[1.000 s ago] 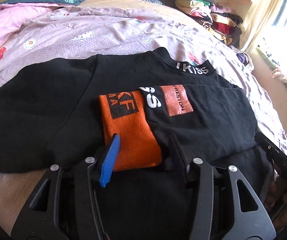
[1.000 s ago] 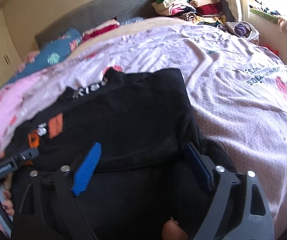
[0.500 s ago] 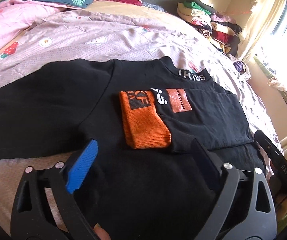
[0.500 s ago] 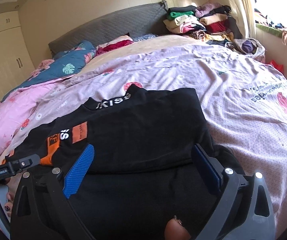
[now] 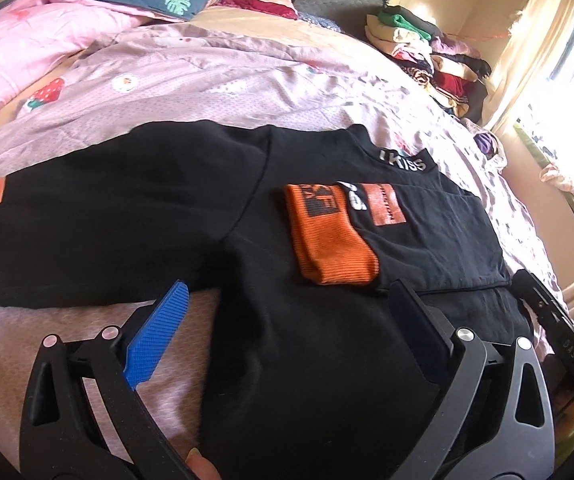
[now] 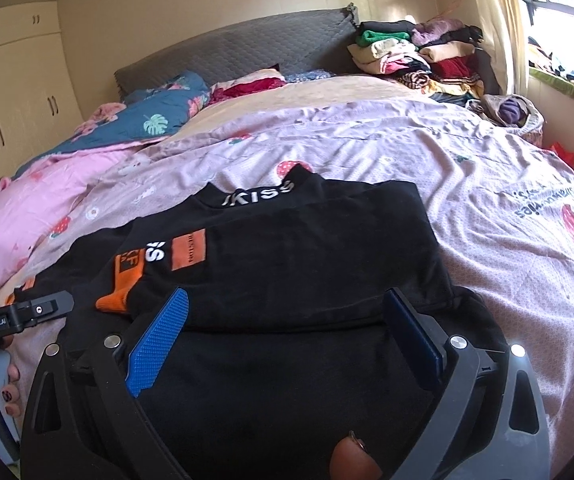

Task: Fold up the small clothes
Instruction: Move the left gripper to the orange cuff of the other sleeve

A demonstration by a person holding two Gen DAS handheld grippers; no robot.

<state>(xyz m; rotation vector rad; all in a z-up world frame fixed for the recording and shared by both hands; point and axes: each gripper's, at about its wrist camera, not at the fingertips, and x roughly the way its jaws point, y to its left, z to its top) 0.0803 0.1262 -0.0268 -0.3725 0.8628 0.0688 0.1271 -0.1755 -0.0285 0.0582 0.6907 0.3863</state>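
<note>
Bedroom, sunlit; wide bed (image 6: 487, 216) under a mauve printed sheet, grey padded headboard (image 6: 239, 48) at far end, cream wardrobe doors (image 6: 11, 92) along one wall. Pink quilt (image 5: 27, 52) and teal leaf-print pillow (image 6: 155, 116) bunched at the head end; stack of folded clothes (image 6: 419, 56) by the window curtain.

Left gripper (image 5: 283, 332) held low over near edge of bed, pointing toward headboard, jaws spread wide, gripping nothing; blue pad over bare sheet, dark pad over black cloth. Whether pads touch fabric: can't tell. Fingertip visible at bottom btwn the arms.

Right gripper (image 6: 287, 344) likewise low and level, jaws wide apart, nothing clasped; hem area of the garment btwn and below the pads. Contact w/ cloth: can't tell.

Black sweatshirt (image 5: 135, 208) lying flat, centre of bed, collar w/ white lettering toward headboard. One sleeve folded across chest, orange ribbed cuff (image 5: 331, 240) resting on top near middle; other sleeve still stretched out sideways to person's left, small orange patch near its end.

Left-hand device also seen from right wrist view, far left, fingers w/ dark nail polish round its handle.
</note>
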